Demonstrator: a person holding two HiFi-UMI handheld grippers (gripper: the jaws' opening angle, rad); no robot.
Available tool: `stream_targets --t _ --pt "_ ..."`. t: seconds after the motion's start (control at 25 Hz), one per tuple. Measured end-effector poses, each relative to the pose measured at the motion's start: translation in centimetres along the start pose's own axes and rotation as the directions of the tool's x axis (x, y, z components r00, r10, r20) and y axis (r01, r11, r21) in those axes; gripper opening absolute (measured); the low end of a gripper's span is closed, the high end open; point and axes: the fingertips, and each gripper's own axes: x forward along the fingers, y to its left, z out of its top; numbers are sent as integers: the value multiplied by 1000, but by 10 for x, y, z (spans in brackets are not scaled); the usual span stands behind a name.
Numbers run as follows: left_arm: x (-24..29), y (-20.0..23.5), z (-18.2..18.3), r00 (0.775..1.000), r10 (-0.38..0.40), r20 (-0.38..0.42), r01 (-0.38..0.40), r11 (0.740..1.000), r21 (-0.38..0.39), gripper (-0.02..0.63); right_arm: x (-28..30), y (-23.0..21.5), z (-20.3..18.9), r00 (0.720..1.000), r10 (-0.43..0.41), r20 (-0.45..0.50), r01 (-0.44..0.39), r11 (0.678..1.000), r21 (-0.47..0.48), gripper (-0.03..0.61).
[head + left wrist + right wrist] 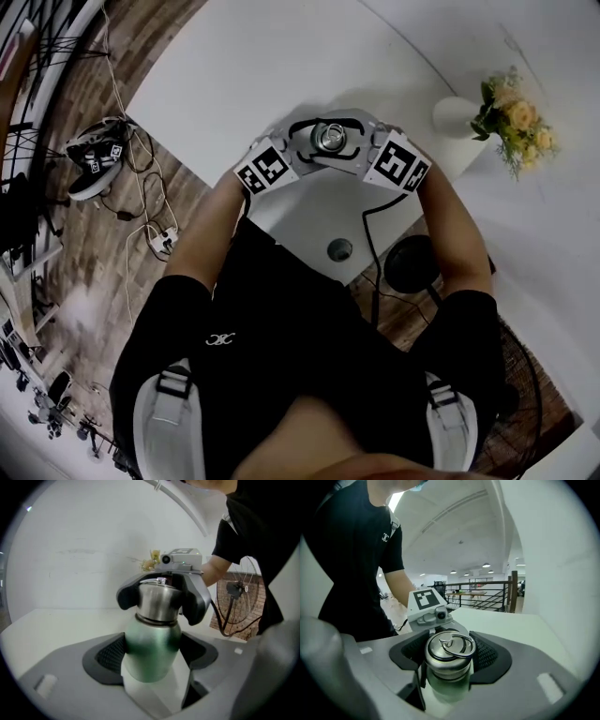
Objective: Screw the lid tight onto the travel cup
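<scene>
The travel cup (151,644) has a green body and stands on the white table (244,66) just in front of me. My left gripper (152,654) is shut on that green body, its dark pads (108,656) pressing both sides. A steel lid (449,648) with a wire ring sits on the cup's neck. My right gripper (449,657) is shut on the lid from the opposite side, and its black fingers (196,601) hug the lid in the left gripper view. From above, both grippers meet at the cup (330,139). The left gripper (302,155) comes in from the left and the right gripper (362,153) from the right.
A white vase (454,116) of yellow flowers (514,116) stands on the table to the right. The near table edge with a round cable hole (339,249) lies close to my body. A floor fan (412,262) and cables (141,225) are below the table.
</scene>
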Motion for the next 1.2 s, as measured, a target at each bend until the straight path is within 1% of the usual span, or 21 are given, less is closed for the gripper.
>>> stream_targets --t 0.04,0.12,0.2,0.24,0.36,0.52,0.6,0.72,0.8,0.84,0.96,1.04,1.08,1.12,1.16,1.2 --pt "0 0 -1 1000 11 4 -11 1000 -10 408 -1 -2 1 998 -47 36 46 999 20 270" --pt "-1 1 -1 999 35 15 -34 999 -28 408 -3 -6 4 985 -150 89 145 988 55 270" --pt "-3 2 -2 998 63 28 -61 997 -51 407 -5 -10 6 958 -256 125 246 965 93 270" --pt "-4 2 -2 996 80 36 -77 995 -65 407 -6 -13 6 941 -311 137 297 948 112 270" --pt "-7 3 -3 989 141 52 -135 986 -102 403 -9 -19 6 870 -466 160 439 881 176 270" --pt "-10 3 -6 974 219 60 -209 967 -143 398 -14 -24 3 754 -636 165 594 767 244 270" --pt "-11 1 -7 968 244 54 -233 960 -154 396 -16 -22 3 699 -696 161 652 714 254 270" --pt "-12 -2 -9 964 261 49 -251 955 -158 388 -19 -22 1 624 -766 155 721 641 262 270" --pt "-10 -2 -11 964 263 46 -253 954 -159 385 -21 -23 -2 582 -801 144 758 598 261 270" --pt "-10 -2 -11 964 261 44 -251 955 -158 385 -22 -24 -4 565 -813 140 769 581 266 272" --pt "-8 -2 -11 966 255 46 -245 957 -157 382 -26 -27 -7 530 -838 130 782 543 307 272" --pt "-6 -1 -11 967 252 49 -241 958 -155 381 -29 -30 -9 523 -844 118 783 530 325 272" --pt "-5 -1 -11 967 249 51 -239 959 -155 380 -30 -31 -9 525 -843 115 781 531 329 272" --pt "-5 0 -11 968 247 53 -236 959 -154 380 -29 -32 -7 534 -838 113 774 539 331 272" --pt "-6 1 -11 968 244 54 -234 960 -151 380 -28 -33 -5 554 -826 106 762 554 334 273" --pt "-6 1 -11 969 241 55 -231 962 -146 379 -26 -33 -6 581 -809 94 746 575 336 273"
